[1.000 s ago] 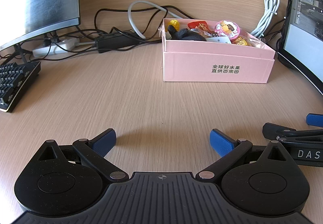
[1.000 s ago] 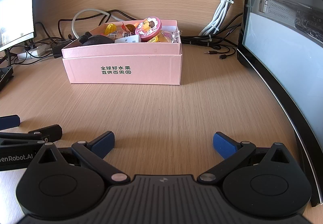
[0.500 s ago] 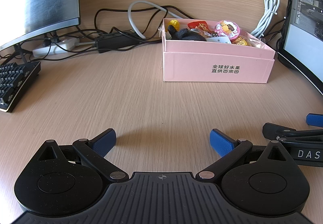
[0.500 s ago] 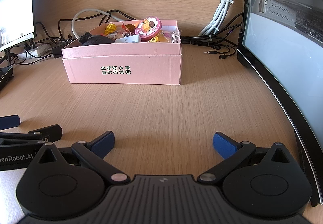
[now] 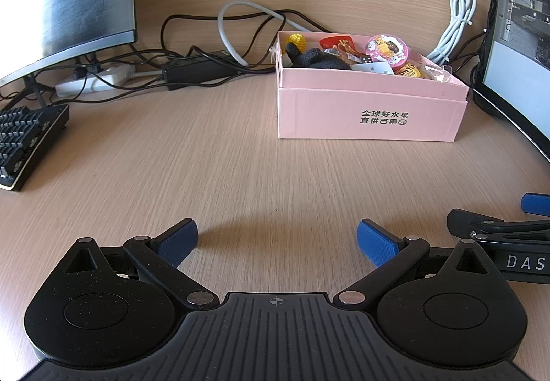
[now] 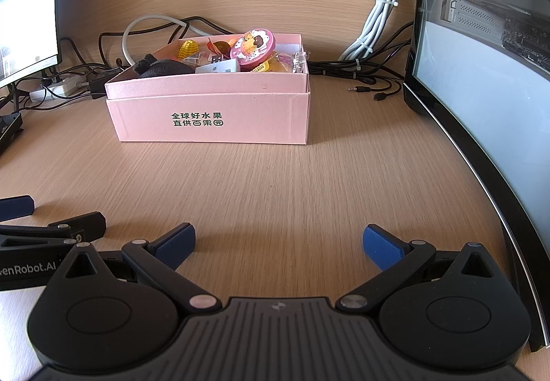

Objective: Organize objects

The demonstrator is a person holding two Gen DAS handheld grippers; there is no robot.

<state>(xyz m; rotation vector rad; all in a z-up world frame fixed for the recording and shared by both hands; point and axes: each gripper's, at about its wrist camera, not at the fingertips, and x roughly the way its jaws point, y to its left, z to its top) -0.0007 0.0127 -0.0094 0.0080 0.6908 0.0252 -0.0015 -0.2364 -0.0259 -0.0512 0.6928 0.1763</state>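
Left gripper: jaws wide apart, holding nothing, low over the desk.
Right gripper: also wide apart and empty.
Box: pink, open, far centre, long side facing the grippers.
Inside: round pink tin, black plush, snack packets.

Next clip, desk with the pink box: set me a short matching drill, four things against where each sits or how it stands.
Things:
1. round pink tin
2. black keyboard
3. bundled white cable
4. left gripper

Places or states:
A. at the desk's left edge
B. open, nothing between its fingers
C. hanging against the back panel
D. on top of the items in the pink box

Pairs: 1-D, 2-A, 3-C, 4-B
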